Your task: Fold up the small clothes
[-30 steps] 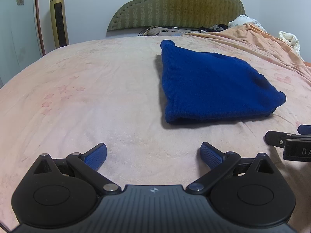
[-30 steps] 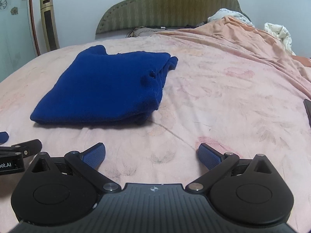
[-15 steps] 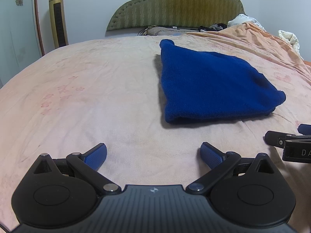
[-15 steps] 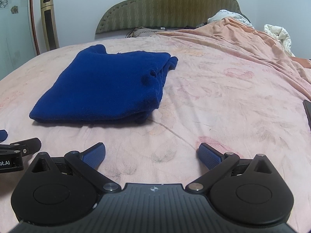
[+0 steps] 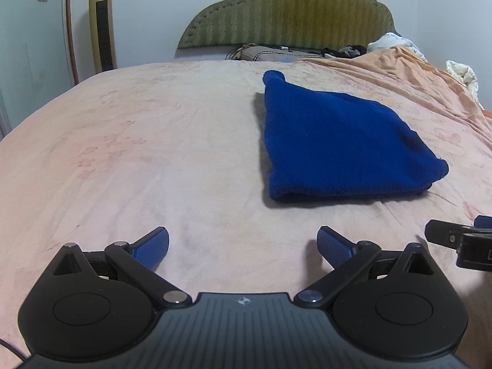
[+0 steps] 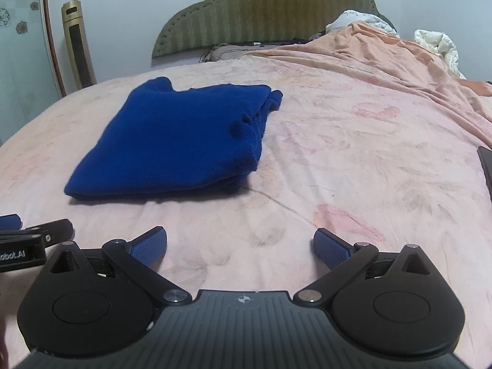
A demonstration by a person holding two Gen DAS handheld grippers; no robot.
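Observation:
A folded dark blue knit garment (image 5: 335, 141) lies flat on the pink bed sheet (image 5: 153, 153), ahead and to the right in the left wrist view. In the right wrist view the garment (image 6: 184, 141) lies ahead and to the left. My left gripper (image 5: 243, 246) is open and empty, just above the sheet, short of the garment's near edge. My right gripper (image 6: 240, 246) is open and empty, also short of the garment. Each gripper shows at the edge of the other's view, the right one (image 5: 461, 240) and the left one (image 6: 27, 240).
A green padded headboard (image 5: 286, 9) stands at the far end with pillows and clutter below it. An orange blanket (image 6: 384, 55) is bunched at the far right. A gold tower fan (image 5: 103, 24) stands left of the bed. A dark flat object (image 6: 486, 166) lies at the right edge.
Both grippers have drifted very slightly; the garment sits a touch higher in the views. Nothing was taken hold of or let go.

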